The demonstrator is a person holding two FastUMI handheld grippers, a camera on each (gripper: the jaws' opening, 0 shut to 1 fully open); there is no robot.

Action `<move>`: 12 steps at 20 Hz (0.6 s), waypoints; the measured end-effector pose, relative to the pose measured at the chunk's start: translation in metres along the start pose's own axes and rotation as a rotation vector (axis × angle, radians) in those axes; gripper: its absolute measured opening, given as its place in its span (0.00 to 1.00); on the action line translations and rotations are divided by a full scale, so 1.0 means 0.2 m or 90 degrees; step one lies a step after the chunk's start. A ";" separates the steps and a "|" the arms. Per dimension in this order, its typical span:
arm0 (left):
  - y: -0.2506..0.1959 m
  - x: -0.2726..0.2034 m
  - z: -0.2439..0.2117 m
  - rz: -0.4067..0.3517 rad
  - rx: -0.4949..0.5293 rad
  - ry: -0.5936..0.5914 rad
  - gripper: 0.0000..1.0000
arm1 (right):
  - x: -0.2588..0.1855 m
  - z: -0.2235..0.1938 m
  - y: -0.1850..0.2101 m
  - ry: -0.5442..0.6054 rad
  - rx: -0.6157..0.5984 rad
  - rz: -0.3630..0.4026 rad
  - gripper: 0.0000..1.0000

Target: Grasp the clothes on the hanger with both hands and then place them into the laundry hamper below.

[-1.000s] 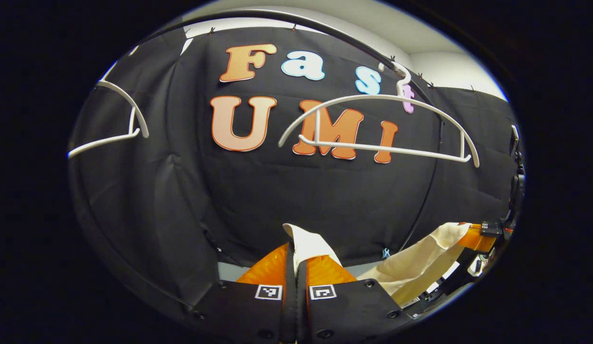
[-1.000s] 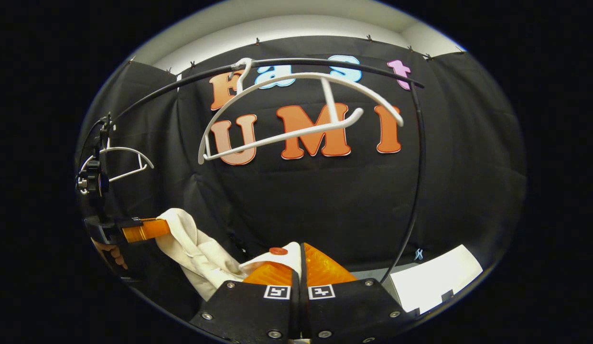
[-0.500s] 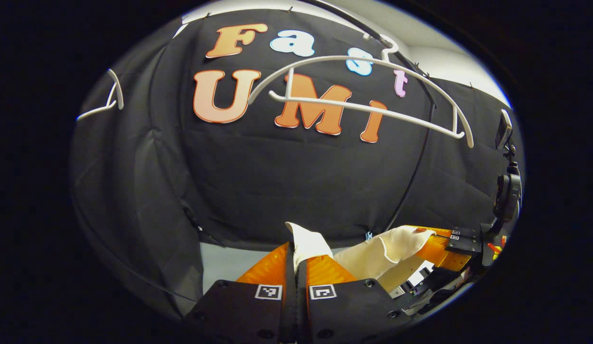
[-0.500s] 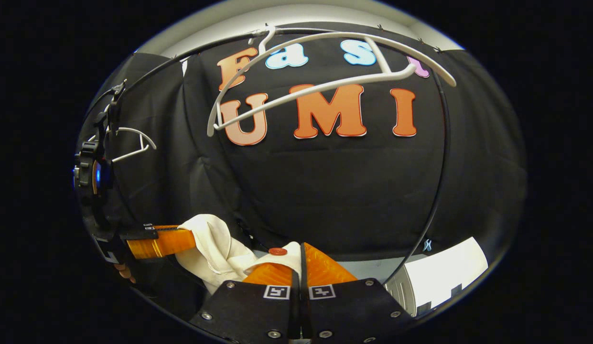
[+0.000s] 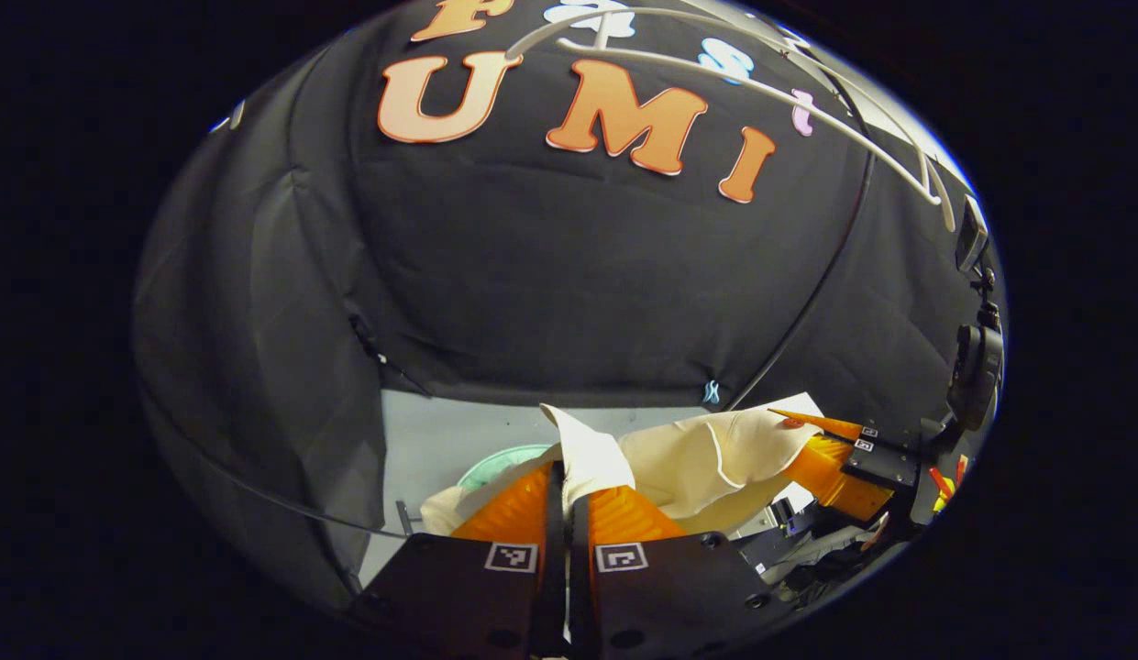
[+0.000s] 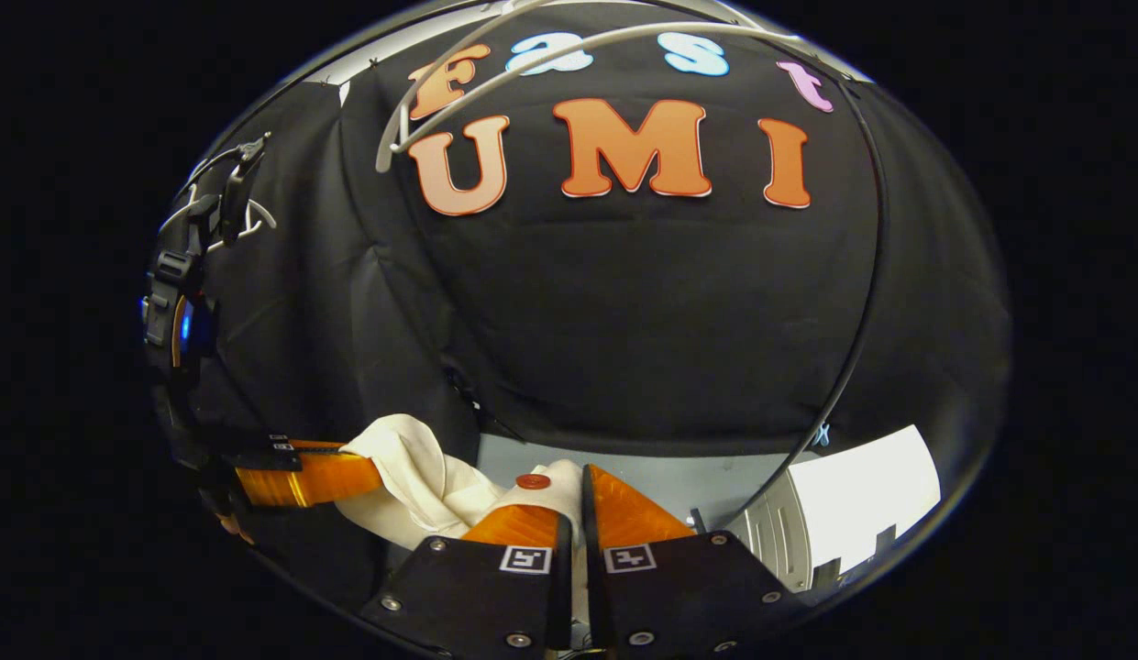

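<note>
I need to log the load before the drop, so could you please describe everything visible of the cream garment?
The cream garment looks like soft woven cloth with a stitched hem and a small reddish button. It is off the hanger, slack and folded, strung between both grippers: the left gripper and the right gripper each pinch a bunched edge.

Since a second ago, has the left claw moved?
Yes. The left claw, shut on the cream garment, has gone down: the white hanger on the rail has climbed toward the view's top.
</note>
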State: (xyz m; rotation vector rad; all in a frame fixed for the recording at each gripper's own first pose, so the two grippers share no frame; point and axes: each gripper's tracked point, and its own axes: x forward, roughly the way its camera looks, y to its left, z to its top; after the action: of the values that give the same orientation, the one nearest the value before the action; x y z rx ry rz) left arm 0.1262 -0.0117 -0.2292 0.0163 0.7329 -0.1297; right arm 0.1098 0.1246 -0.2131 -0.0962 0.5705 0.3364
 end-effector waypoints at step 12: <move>0.17 0.11 -0.29 0.050 -0.039 0.123 0.25 | 0.05 -0.27 -0.06 0.076 0.036 -0.028 0.16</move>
State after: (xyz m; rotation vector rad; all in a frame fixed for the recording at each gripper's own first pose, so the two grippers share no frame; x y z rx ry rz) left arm 0.1076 0.0226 -0.2886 -0.0012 0.9271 -0.0311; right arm 0.0936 0.1061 -0.2632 -0.0749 0.6941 0.2736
